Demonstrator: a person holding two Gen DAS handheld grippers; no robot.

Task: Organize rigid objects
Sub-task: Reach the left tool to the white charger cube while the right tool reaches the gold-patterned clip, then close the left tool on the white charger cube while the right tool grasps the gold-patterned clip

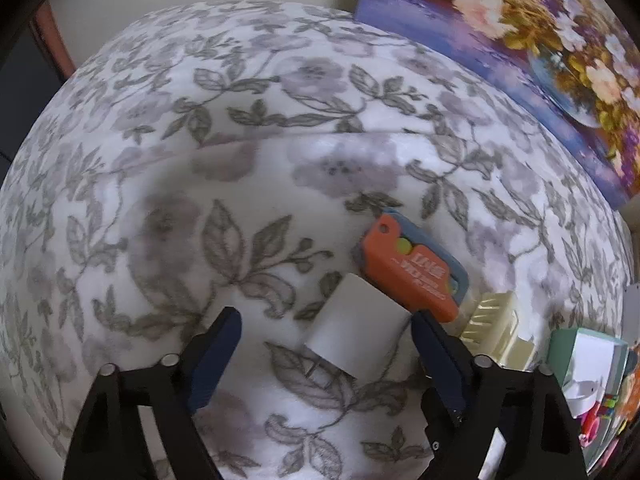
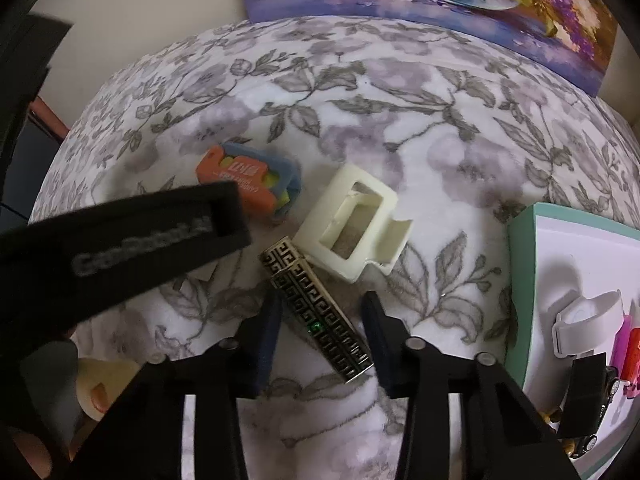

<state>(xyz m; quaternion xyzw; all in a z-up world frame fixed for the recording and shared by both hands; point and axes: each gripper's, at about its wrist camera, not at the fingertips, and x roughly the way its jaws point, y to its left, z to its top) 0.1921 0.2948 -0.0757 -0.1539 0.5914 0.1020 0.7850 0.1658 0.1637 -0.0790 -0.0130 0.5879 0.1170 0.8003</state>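
On the flowered bedspread, a white plug adapter [image 1: 360, 332] lies between the fingers of my left gripper [image 1: 326, 318], which is open, its right finger close to the adapter's edge. Just beyond lie an orange and blue card-like piece [image 1: 412, 264] and a cream hair claw clip [image 1: 496, 328]. My right gripper [image 2: 323, 300] is open around a slim metal bar with a black key pattern [image 2: 316, 312] that lies at a slant, touching neither finger. The same cream clip [image 2: 352, 220] and orange piece [image 2: 248, 184] lie further ahead of it.
A teal box with a white inside [image 2: 520, 240] stands at the right, holding a white strap piece, pink items and a toy car. The left gripper's black body [image 2: 120, 248] crosses the left of the right wrist view. A flower painting [image 1: 520, 40] leans at the back.
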